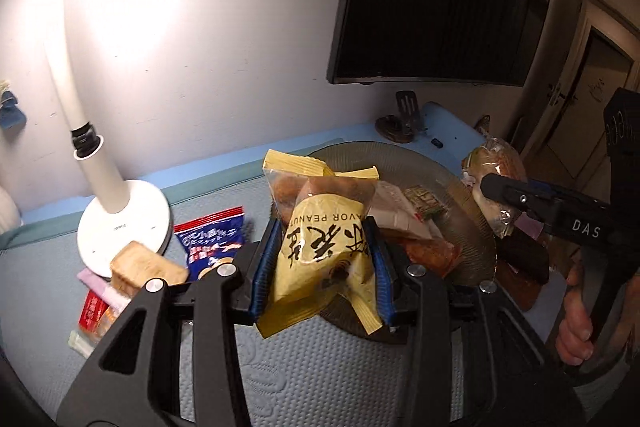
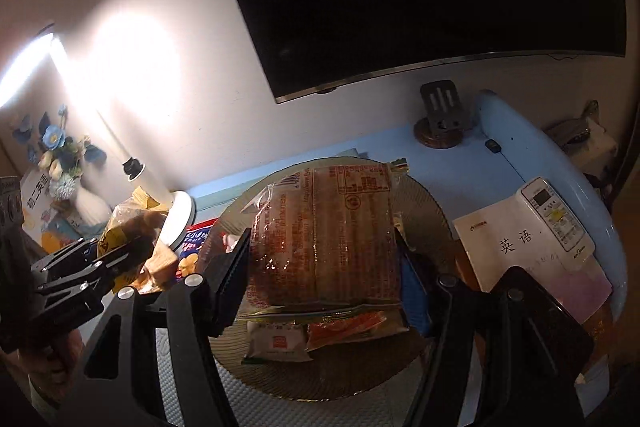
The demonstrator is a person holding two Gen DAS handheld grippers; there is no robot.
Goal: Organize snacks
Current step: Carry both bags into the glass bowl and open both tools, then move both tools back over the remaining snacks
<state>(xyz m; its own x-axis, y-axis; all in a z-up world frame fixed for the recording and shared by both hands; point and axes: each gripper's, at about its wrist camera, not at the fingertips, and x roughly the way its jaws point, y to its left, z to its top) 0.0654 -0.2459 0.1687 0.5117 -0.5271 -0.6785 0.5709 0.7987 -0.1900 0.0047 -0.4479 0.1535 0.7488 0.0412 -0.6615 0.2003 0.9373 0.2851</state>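
Centrally in the left wrist view, a crinkly yellow peanut packet (image 1: 326, 255) is clamped between the ribbed blue pads of the left gripper (image 1: 325, 267), above the near rim of a round ribbed glass plate (image 1: 476, 227). Centre frame on the right, a flat clear-wrapped biscuit pack (image 2: 326, 235) is pinched by the right gripper (image 2: 324, 267) over the plate.

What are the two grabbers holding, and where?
The left gripper squeezes the yellow peanut packet by its sides. The right gripper squeezes the clear cracker pack by its sides.
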